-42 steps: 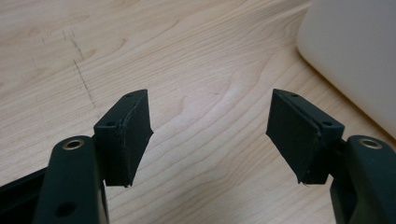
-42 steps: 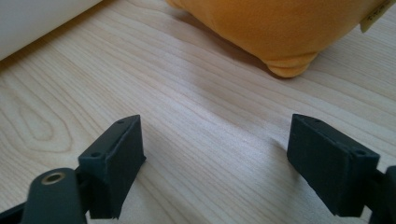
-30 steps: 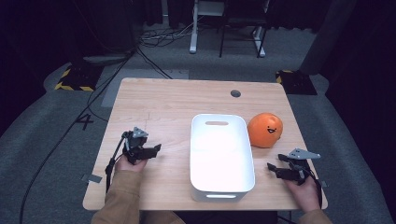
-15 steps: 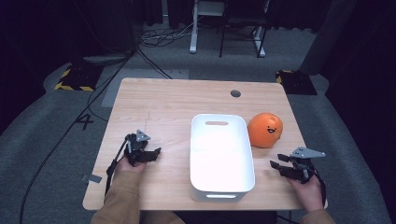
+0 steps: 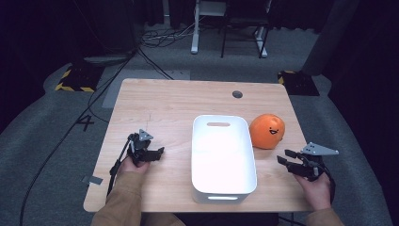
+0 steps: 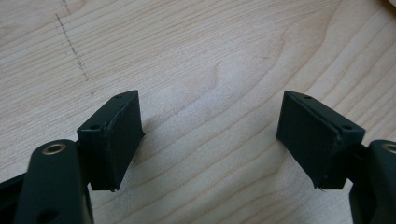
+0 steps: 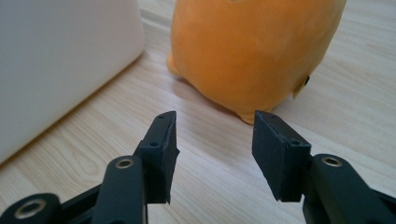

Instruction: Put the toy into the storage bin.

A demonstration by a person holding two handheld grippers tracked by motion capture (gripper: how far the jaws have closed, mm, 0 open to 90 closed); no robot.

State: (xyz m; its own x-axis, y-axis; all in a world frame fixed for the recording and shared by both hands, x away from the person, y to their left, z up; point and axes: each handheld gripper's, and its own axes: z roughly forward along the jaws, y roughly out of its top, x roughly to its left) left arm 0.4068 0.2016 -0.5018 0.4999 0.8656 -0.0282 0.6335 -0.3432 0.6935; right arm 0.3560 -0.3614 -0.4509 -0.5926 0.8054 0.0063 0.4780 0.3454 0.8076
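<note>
The right tool, jaws apart and just closing, empty, faces the toy beside the bin, probably for a grasp. The left tool, just opening over bare bench, holds nothing

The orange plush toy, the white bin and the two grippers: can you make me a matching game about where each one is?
1. orange plush toy
2. white bin
3. left gripper
4. right gripper

A. middle of the table
B. over bare wood, left of the bin
C. right of the bin, farther back
D. pointing at the toy

Pairs: 1-C, 2-A, 3-B, 4-D
</note>
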